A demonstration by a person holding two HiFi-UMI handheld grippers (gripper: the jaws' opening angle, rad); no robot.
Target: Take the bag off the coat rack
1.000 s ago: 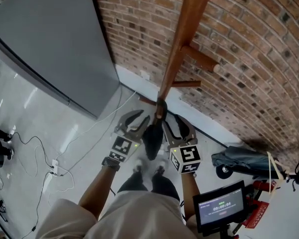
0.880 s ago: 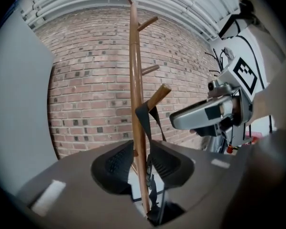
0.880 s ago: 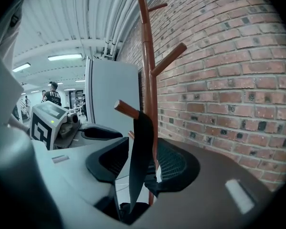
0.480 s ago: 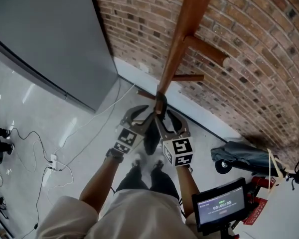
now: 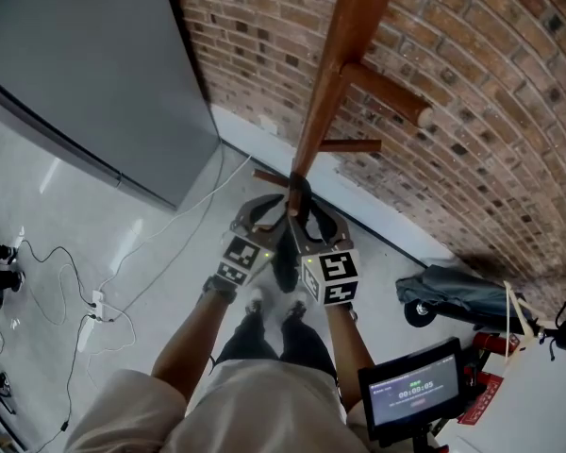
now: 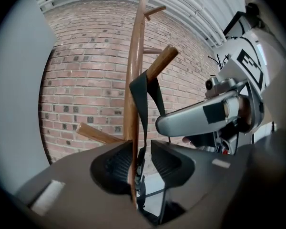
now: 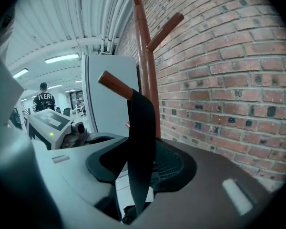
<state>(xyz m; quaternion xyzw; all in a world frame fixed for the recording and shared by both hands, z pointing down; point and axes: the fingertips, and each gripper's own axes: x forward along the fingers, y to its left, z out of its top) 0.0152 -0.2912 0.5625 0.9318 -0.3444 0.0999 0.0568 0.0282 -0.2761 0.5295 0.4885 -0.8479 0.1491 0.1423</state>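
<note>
A brown wooden coat rack [image 5: 335,74] stands against the brick wall. A black bag [image 5: 283,262] hangs low on it, its strap [image 6: 142,94] looped over a peg [image 6: 159,63]. My left gripper [image 5: 269,210] is just left of the strap. Its jaws [image 6: 142,161] have just been opening, and the strap and the pole's edge show in the gap with the pads apart from them. My right gripper [image 5: 311,217] is on the strap's other side. Its jaws stand apart around the broad black strap [image 7: 140,128], which hangs between them [image 7: 136,166].
A tall grey cabinet [image 5: 85,74] stands left of the rack. White cables [image 5: 94,310] trail over the pale floor. At the right are a wheeled cart with a dark cover [image 5: 453,300] and a small screen [image 5: 406,390]. A person [image 7: 42,99] stands far off.
Both grippers have sunk a little and drawn closer together on either side of the strap. The bag still hangs on its peg.
</note>
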